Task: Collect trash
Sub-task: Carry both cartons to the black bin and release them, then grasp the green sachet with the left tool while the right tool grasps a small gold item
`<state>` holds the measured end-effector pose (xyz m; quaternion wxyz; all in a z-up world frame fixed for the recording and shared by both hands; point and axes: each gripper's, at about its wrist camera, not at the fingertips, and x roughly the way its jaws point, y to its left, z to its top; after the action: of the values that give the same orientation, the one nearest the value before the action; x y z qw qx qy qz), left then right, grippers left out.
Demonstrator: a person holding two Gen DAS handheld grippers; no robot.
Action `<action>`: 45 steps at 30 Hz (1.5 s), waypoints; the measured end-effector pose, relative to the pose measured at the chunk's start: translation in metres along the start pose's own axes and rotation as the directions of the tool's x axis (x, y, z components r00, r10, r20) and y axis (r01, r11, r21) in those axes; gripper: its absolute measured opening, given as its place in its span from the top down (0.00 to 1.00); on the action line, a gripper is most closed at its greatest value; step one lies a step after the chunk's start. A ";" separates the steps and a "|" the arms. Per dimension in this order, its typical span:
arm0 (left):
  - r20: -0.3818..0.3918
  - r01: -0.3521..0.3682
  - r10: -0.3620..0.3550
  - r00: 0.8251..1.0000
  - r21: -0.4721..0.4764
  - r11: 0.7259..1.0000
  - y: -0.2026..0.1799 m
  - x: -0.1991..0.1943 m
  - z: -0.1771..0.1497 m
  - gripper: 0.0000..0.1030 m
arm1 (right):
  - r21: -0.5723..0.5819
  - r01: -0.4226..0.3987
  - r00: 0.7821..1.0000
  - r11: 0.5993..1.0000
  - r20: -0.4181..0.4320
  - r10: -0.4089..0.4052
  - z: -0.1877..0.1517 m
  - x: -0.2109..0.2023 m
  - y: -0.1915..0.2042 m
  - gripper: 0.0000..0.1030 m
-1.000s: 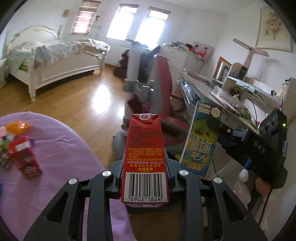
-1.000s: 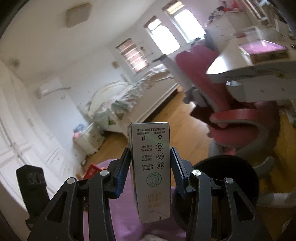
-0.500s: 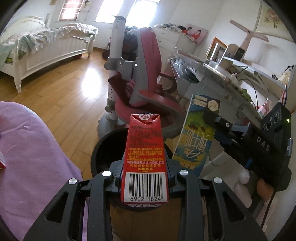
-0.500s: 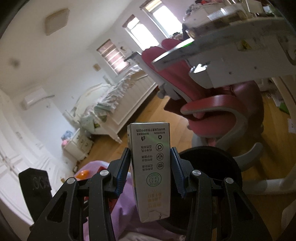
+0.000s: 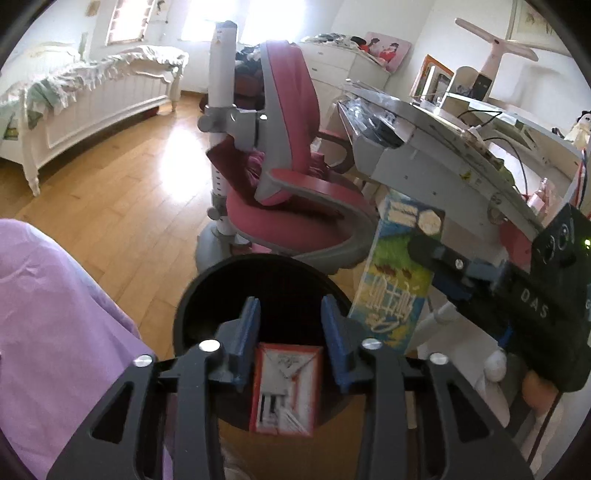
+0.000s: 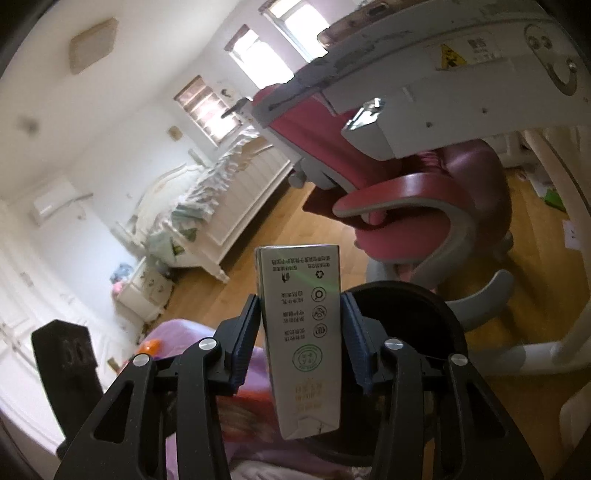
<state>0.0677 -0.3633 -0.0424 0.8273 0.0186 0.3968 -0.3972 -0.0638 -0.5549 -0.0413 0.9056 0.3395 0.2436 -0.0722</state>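
left gripper [image 5: 289,334] spread, red carton [image 5: 283,387] loose below over black bin [image 5: 199,291] | right gripper [image 6: 301,339] pinching upright milk carton [image 6: 301,332], bin [image 6: 428,306] just beyond-right

This was a home, a child's bedroom. A white bed [image 5: 85,99] with rumpled bedding stood at ten o'clock on a wood floor [image 5: 122,206], under sunlit windows [image 5: 127,18]. A pink chair [image 5: 291,177] sat at twelve o'clock before a grey bench [image 5: 436,147] at two o'clock, cluttered with cables and a pink lamp [image 5: 495,44]. A white dresser [image 5: 343,66] stood behind, topped with a picture. In the right wrist view an air conditioner [image 6: 55,199] hung at nine o'clock and a nightstand [image 6: 144,291] stood beside the bed.
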 end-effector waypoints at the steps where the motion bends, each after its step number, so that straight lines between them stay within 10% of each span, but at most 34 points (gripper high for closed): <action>1: 0.011 -0.011 0.011 1.000 -0.007 1.000 0.001 -0.003 0.001 0.37 | 0.003 0.000 1.000 1.000 -0.001 0.000 0.000 0.000 0.000 0.51; 4: 0.044 -0.013 0.013 0.999 -0.013 1.000 0.003 -0.015 0.001 0.30 | 0.022 -0.003 1.000 1.000 0.019 0.002 -0.001 -0.003 -0.001 0.28; 23: 0.172 -0.136 0.189 0.967 -0.280 0.950 0.120 -0.136 -0.038 0.29 | -0.184 -0.148 0.981 0.972 -0.151 0.121 -0.040 0.041 0.117 0.28; 27: 0.200 -0.225 0.305 0.931 -0.343 0.912 0.169 -0.177 -0.049 0.29 | -0.251 -0.202 0.966 0.947 -0.211 0.151 -0.054 0.058 0.159 0.28; 37: 0.106 -0.573 0.633 0.767 -0.330 0.750 0.328 -0.251 -0.069 0.31 | -0.317 -0.390 0.889 0.865 -0.375 0.263 -0.093 0.102 0.267 0.28; 45: 0.001 -0.644 0.656 0.755 -0.192 0.741 0.394 -0.210 -0.056 0.38 | -0.310 -0.553 0.784 0.774 -0.507 0.357 -0.125 0.150 0.385 0.31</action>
<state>0.2189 0.0599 -0.0516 0.9249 0.0676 0.3711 -0.0470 0.1320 -0.1765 0.0272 0.8729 0.1816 0.3503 0.2870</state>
